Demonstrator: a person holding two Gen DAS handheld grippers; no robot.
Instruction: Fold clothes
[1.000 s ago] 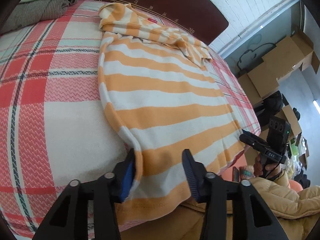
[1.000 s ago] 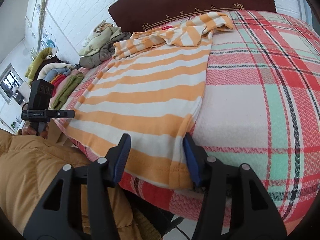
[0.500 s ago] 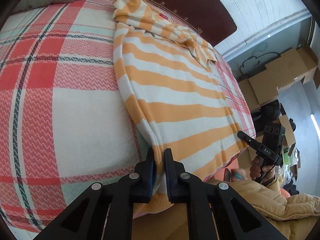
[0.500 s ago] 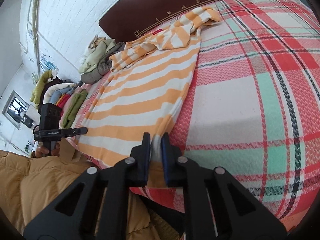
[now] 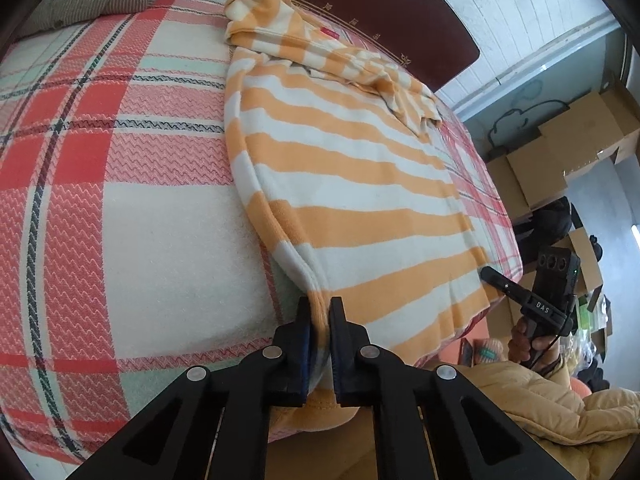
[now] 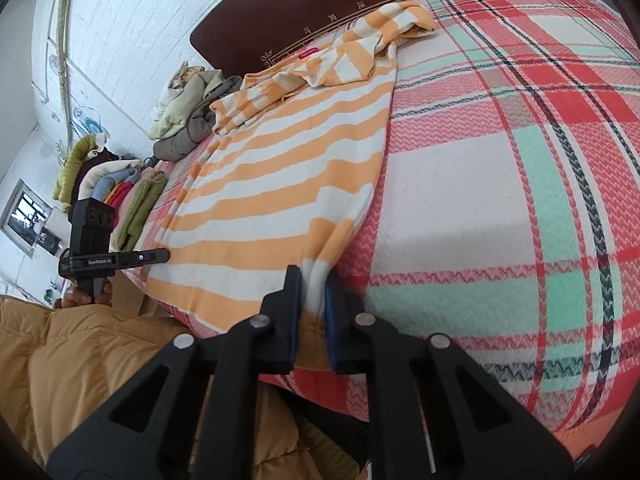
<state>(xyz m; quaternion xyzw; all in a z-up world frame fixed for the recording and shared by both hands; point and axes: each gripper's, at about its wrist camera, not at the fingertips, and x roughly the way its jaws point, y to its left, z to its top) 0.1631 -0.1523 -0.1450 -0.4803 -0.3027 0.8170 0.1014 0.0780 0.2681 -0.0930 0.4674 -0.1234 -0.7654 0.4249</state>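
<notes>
An orange and white striped shirt point(image 5: 344, 184) lies flat on the plaid bed cover point(image 5: 120, 208), its sleeves bunched near the headboard. It also shows in the right wrist view point(image 6: 288, 184). My left gripper point(image 5: 319, 310) is shut on the shirt's bottom left corner at the bed's near edge. My right gripper point(image 6: 311, 278) is shut on the bottom right corner. Each gripper shows in the other's view: the right one point(image 5: 486, 273) at the hem's far corner, the left one point(image 6: 164, 255) likewise.
A dark headboard point(image 6: 320, 12) stands behind the shirt. Piles of clothes point(image 6: 188, 112) lie at the bed's far left corner, more folded clothes point(image 6: 120, 200) beside them. Cardboard boxes point(image 5: 568, 148) stand right of the bed. The person's tan jacket point(image 6: 80, 360) is below.
Both grippers were open around the shirt's bottom corners a second ago. They have closed on the hem corners and the cloth is gathered and slightly lifted between the fingers.
</notes>
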